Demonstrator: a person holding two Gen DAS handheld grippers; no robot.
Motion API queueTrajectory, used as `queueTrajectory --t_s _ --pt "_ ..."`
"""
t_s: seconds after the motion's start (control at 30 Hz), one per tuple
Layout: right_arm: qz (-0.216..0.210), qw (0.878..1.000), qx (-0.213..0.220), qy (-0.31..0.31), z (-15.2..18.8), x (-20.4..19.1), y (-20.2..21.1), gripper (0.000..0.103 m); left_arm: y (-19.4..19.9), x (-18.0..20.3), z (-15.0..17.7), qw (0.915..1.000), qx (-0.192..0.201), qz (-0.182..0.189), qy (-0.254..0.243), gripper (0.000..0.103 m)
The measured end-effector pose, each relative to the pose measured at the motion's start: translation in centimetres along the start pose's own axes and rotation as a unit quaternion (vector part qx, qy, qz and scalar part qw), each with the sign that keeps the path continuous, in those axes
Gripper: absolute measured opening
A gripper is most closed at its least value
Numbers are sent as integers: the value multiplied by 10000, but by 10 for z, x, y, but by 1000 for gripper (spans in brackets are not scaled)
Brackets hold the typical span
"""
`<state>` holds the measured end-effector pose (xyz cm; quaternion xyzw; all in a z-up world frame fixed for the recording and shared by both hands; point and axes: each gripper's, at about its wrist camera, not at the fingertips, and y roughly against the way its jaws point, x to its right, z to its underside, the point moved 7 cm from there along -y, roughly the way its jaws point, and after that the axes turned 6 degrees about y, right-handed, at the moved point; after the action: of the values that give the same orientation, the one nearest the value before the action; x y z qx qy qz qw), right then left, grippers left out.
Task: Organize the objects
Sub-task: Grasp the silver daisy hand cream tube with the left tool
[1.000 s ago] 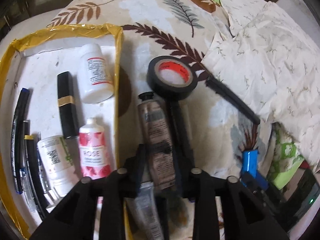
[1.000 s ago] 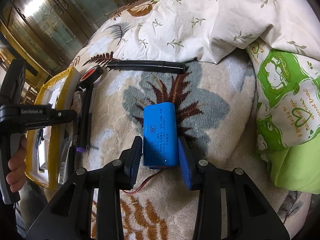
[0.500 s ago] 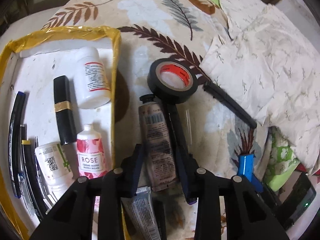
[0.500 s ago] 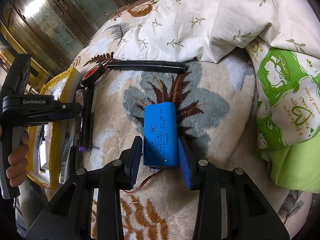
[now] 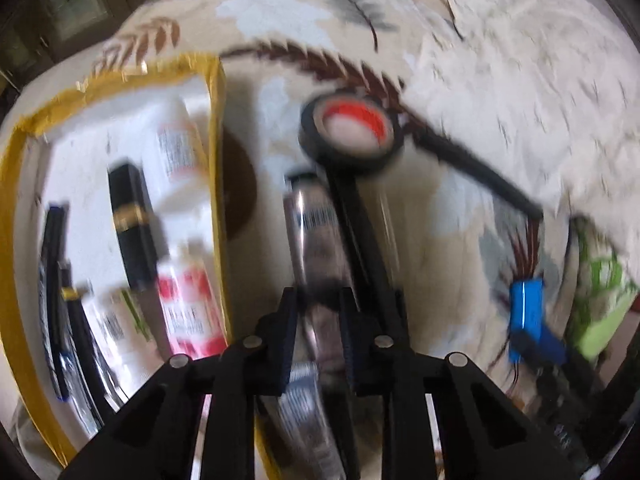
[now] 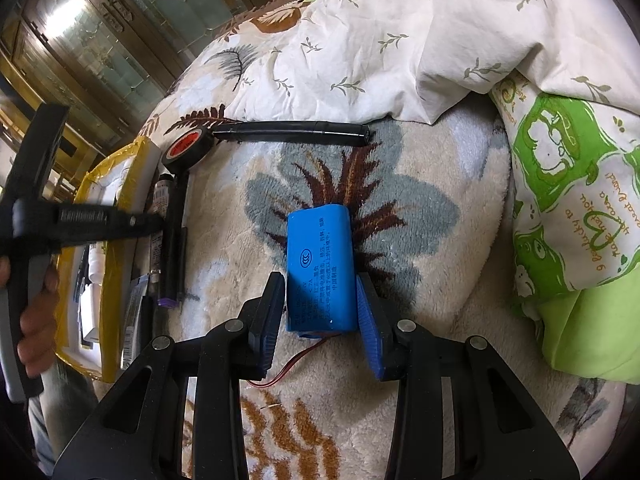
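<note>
Yellow-edged tray (image 5: 218, 128), far left: holds bottles, a black lipstick (image 5: 134, 224) and pens. Just right of the tray, the left gripper (image 5: 318, 320) has just been closing, its jaws now pinching the grey tube (image 5: 314, 236) lying on the blanket (image 6: 420, 208). Beyond the tube: black tape roll (image 5: 350, 136). Right: the right gripper (image 6: 320, 312) straddles the blue battery pack (image 6: 320, 268), jaws spread, contact uncertain.

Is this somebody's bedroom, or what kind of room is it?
Probably a bedroom at home: everything lies on a fluffy leaf-print blanket, a rumpled quilt is bunched at its far edge, and a wooden cabinet with glass doors stands behind.
</note>
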<state>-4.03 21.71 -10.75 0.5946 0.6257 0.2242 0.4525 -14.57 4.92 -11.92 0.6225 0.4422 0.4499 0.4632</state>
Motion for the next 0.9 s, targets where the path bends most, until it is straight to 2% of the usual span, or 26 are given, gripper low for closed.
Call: queueTrajectory --t_s 0.1,0.27,0.43,0.53,0.6,0.67,0.73,0.83,0.9 --pt "8 10000 3 4 0 0 0 36 1 2 0 9998 80 -71 -154 22" --pt "47 10000 -22 23 0 0 -1 36 0 -3 -18 9991 -7 294 291 30" --pt "24 10000 -42 7 1 1 0 36 -2 8 -24 9990 -39 442 97 40" --pt "-9 10000 -46 -19 1 2 1 36 -5 9 -27 9998 76 173 21 41" --pt "-4 10000 -51 -18 2 2 2 36 -9 13 -30 9998 140 -67 -136 45" --pt "0 10000 -54 -13 2 3 1 36 -12 16 -30 9992 162 -282 -233 44" --pt "-4 10000 -59 -15 3 3 2 36 -12 17 -29 9987 230 -320 -321 44" --pt "-13 10000 -59 -20 3 3 2 36 -7 11 -20 9984 257 -161 -476 38" --pt "-38 10000 -56 -36 3 3 2 36 -1 6 -7 9984 203 219 -483 31"
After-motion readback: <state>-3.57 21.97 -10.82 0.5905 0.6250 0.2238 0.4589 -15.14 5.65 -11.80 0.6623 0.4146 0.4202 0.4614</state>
